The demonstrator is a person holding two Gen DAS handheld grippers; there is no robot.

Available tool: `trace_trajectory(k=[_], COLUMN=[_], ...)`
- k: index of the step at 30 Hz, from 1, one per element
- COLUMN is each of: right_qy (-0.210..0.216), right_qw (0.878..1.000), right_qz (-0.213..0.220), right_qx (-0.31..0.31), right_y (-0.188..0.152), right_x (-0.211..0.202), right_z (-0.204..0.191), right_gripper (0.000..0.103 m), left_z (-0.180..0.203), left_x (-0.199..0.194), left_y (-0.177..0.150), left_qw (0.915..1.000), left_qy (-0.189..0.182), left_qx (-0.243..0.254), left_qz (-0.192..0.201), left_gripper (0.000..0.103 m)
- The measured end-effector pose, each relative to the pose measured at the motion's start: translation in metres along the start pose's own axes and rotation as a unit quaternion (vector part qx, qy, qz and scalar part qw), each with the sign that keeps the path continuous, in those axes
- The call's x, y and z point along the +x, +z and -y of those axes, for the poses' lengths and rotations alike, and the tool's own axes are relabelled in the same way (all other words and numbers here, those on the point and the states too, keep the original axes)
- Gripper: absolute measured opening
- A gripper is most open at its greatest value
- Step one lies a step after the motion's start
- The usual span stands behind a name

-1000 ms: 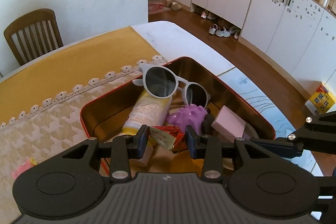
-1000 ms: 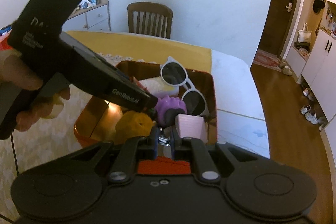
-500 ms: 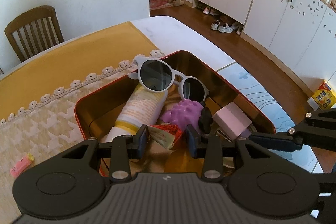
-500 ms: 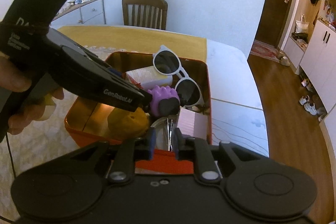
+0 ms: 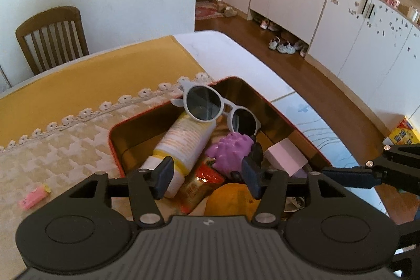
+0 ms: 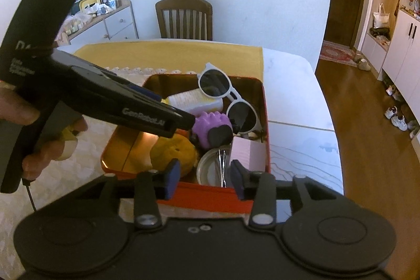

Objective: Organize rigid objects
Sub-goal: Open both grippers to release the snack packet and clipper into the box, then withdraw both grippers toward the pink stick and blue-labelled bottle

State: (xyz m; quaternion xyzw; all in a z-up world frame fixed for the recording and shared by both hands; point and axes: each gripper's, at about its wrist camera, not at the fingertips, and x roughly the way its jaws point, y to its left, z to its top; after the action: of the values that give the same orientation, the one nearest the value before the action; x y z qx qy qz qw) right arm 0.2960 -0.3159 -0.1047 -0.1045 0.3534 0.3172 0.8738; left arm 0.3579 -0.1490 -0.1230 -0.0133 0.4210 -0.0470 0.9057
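Dining room, wooden chair (image 6: pixel 183 17) at the wall, surface (image 5: pixel 236 62) covered by a yellow-and-cream cloth (image 5: pixel 78 85). Red tin (image 6: pixel 264 122) sits on it, packed: white sunglasses (image 5: pixel 218 109) on top of a lotion bottle (image 5: pixel 183 141), purple spiky toy (image 5: pixel 231 151), pink block (image 5: pixel 286 158), red snack packet (image 5: pixel 202 183), yellow piece (image 6: pixel 173 151). Left hand-held gripper (image 5: pixel 207 179) over the packet, jaws opening, pads off it. Right hand-held gripper (image 6: pixel 203 177) at the near rim, jaws opening, nothing gripped.

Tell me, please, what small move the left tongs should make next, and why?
Probably lift the left tongs clear of the red tin: their jaws are opening, the red snack packet lies loose between them, and a pink eraser waits on the cloth.
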Motion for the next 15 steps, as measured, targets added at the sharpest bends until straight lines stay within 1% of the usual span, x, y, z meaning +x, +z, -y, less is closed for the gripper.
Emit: trace_trajectory(k=[1, 5, 8, 11, 13, 15], right_qy=[0.002, 0.006, 0.012, 0.011, 0.015, 0.015], right_qw=[1.000, 1.000, 1.000, 0.999, 0.999, 0.999], right_qz=[0.003, 0.013, 0.018, 0.024, 0.026, 0.029], right_qx=[0.000, -0.003, -0.006, -0.017, -0.020, -0.023], right_y=[0.001, 0.006, 0.010, 0.013, 0.015, 0.018], right_x=[-0.002, -0.011, -0.016, -0.021, -0.024, -0.026], right_z=[-0.001, -0.007, -0.013, -0.022, -0.027, -0.033], right_gripper=[0.051, 0.056, 0.062, 0.066, 0.071, 0.073], left_z=[-0.001, -0.004, -0.008, -0.012, -0.016, -0.020], left_x=[-0.004, -0.022, -0.036, -0.049, -0.058, -0.067], left_y=[0.000, -0.001, -0.005, -0.009, -0.012, -0.015], left_qw=[1.0000, 0.9998, 0.9995, 0.9989, 0.9986, 0.9981], left_qy=[0.001, 0.006, 0.009, 0.014, 0.011, 0.009], left_qx=[-0.002, -0.002, -0.004, -0.004, -0.009, -0.009], left_qz=[0.004, 0.019, 0.030, 0.044, 0.051, 0.060], left_gripper=[0.058, 0.058, 0.058, 0.064, 0.064, 0.064])
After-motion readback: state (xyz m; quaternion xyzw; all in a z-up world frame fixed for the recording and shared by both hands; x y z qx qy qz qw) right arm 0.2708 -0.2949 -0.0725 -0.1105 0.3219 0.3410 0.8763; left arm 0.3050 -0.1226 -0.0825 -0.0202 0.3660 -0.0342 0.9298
